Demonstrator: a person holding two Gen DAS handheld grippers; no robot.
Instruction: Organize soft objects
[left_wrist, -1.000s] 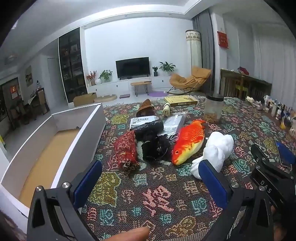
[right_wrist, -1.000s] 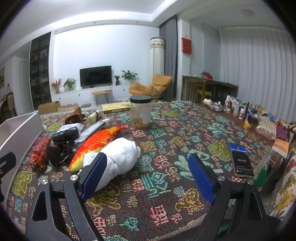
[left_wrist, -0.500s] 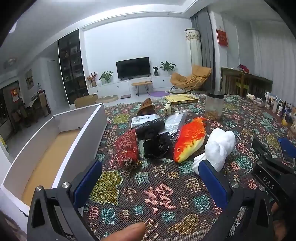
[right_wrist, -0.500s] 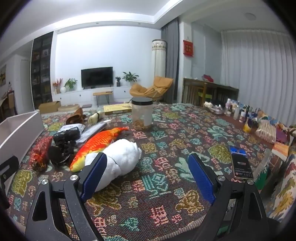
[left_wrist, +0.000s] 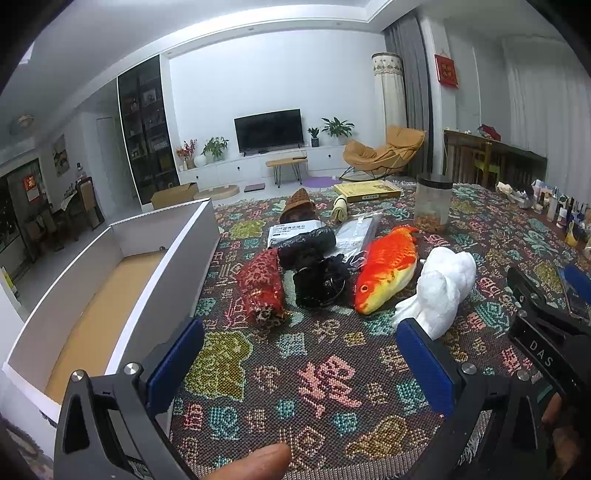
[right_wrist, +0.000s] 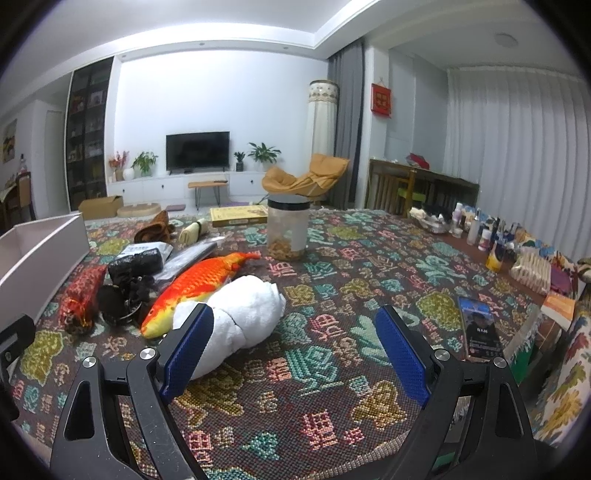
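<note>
The bench (left_wrist: 332, 387), covered with a patterned cloth, carried every item. The white box (left_wrist: 177, 266) stood at its left edge. Landmark: the orange fish plush (left_wrist: 388, 273). The white plush (left_wrist: 443, 288) lay touching its right side; the black bundle (left_wrist: 321, 280) lay just left, with the red pouch (left_wrist: 262, 288) beyond. Both the left gripper (left_wrist: 299, 362) and right gripper (right_wrist: 291, 350) hung wide apart, holding nothing, nearer the camera than the fish.
</note>
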